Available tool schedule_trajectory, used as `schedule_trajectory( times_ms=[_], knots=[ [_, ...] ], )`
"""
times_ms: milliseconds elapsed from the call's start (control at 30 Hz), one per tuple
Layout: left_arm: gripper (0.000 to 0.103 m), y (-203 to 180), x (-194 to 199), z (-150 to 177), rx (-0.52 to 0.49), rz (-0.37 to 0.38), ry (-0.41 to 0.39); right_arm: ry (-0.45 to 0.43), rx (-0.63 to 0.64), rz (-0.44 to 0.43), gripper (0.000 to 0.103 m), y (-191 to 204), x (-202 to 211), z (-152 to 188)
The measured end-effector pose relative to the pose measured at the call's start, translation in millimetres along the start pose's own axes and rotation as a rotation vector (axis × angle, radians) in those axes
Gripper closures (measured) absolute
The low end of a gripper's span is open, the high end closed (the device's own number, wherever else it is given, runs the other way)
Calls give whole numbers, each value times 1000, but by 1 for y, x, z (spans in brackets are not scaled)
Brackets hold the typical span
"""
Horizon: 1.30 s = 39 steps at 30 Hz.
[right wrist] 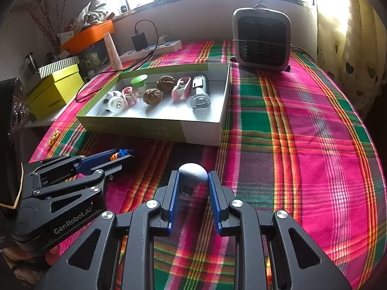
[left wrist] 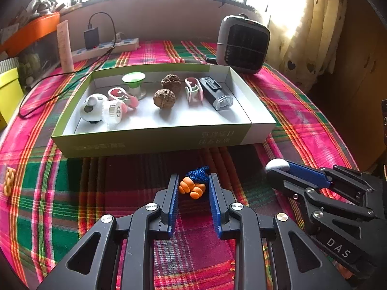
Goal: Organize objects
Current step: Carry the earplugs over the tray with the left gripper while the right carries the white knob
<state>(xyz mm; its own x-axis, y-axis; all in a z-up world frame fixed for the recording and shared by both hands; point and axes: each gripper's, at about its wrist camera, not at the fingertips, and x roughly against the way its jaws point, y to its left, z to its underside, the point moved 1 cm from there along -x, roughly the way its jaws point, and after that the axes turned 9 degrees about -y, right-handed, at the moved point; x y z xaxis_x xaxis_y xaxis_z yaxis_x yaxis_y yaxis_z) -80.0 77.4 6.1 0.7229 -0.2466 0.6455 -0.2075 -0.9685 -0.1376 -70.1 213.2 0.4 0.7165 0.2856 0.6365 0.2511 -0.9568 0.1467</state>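
— Orange and blue are seen between the left tongs (left wrist: 193, 183): what is held there?
— A small orange segmented charm with a blue braided cord (left wrist: 193, 184) is clamped between the blue ribbed pads, just above the pink-and-green plaid cloth of the worktop (left wrist: 72, 205).
— And the right tongs (right wrist: 193, 181)?
— They are clenched on a white rounded egg-shaped object (right wrist: 193, 170), near the front wall of the shallow green-and-white cardboard box (right wrist: 154, 130).
— What is kept in that box?
— Two brown wrinkled walnuts (left wrist: 167, 91), a black-and-clear plastic device (left wrist: 216, 93), a green-topped spool (left wrist: 134, 83) and a white round cap (left wrist: 115, 112) are laid inside. A grey square fan heater (right wrist: 261, 43) is stood behind it.
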Motion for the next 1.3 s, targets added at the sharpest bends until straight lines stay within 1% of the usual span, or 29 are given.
schedule_trajectory(
  times_ms=[500,1300],
  knots=[
    [81,10,11,-4,6,2,-29,-18,15,-15,78,15,2,-7],
    [81,24,17,-37,6,-8,-85,-71,28,-31,78,22,-3,-39]
  ],
)
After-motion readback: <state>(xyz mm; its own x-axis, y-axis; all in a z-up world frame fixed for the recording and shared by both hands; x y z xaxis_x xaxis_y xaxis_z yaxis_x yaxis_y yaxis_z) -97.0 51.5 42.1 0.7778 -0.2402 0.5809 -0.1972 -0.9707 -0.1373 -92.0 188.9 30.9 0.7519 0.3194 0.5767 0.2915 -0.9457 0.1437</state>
